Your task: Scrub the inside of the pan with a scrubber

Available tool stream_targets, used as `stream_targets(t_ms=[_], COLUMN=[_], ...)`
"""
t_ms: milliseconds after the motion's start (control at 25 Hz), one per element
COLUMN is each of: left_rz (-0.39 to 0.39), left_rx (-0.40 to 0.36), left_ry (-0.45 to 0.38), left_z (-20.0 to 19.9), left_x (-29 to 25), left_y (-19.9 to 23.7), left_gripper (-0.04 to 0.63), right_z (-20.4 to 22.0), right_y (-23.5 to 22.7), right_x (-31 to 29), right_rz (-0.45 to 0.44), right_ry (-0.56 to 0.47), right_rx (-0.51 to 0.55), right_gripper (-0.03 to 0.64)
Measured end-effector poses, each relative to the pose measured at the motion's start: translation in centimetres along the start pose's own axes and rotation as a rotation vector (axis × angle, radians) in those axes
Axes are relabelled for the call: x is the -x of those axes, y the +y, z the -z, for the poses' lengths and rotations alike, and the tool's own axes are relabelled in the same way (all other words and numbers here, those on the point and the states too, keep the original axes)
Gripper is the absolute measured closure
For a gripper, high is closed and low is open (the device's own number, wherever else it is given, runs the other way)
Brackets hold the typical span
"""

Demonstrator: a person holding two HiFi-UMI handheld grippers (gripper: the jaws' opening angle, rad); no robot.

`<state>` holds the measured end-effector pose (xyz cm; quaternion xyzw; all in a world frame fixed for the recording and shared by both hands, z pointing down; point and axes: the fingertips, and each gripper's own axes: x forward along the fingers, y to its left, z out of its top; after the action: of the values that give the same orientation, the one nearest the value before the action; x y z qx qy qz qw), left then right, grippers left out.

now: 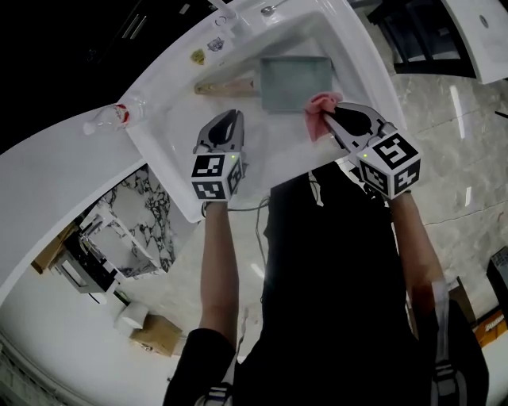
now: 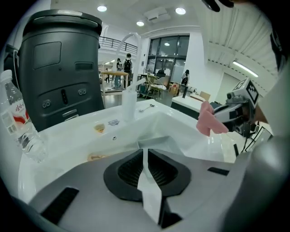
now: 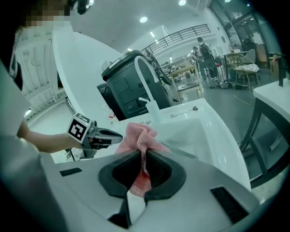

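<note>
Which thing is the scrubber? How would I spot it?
Look at the big white sink. At its right side, next to the grey pan, the right tongs pinch the scrubber. It is the only pink, crumpled cloth there.

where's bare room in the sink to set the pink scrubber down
Bare basin floor lies between the pan and the near rim of the sink, right of the left tongs. The far end is crowded: pan, scrubber, right tongs.

Large open indoor hall, showroom or office type. White curved worktop [image 1: 48, 174] with sunk sink [image 1: 270, 143] and tap [image 3: 136, 74]; marble floor [image 1: 444, 158]; ceiling spotlights [image 2: 102, 8], balcony railing [image 3: 181, 34], tall windows [image 2: 170, 54]; people [image 2: 128, 63] standing among tables [image 2: 113, 74] beyond.
</note>
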<state>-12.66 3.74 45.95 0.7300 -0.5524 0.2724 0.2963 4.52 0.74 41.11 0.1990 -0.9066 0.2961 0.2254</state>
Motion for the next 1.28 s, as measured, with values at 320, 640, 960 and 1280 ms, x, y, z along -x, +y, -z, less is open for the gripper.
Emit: stream_targets(t_ms=[320, 640, 960, 1280], left_rz=[-0.129, -0.163, -0.276, -0.278], left_rx=[-0.014, 0.078, 0.114, 0.154], left_ry=[0.06, 0.127, 0.152, 0.176], left_z=[0.5, 2.3, 3.4, 4.3], left_x=[-3.6, -5.8, -7.3, -8.8], left_y=[7.6, 11.3, 14.4, 14.7], left_gripper=[0.552, 0.4, 0.302, 0.293], right_z=[0.2, 0.9, 2.9, 6.2], right_y=[-2.1, -4.2, -5.4, -6.8], right_x=[-3.7, -7.6, -12.3, -17.0], right_rz=[0.05, 0.113, 0.13, 0.188], right_ry=[0.062, 0.134, 0.223, 0.303], right_rx=[-0.048, -0.102, -0.156, -0.158], right_gripper=[0.577, 0.577, 0.577, 0.574])
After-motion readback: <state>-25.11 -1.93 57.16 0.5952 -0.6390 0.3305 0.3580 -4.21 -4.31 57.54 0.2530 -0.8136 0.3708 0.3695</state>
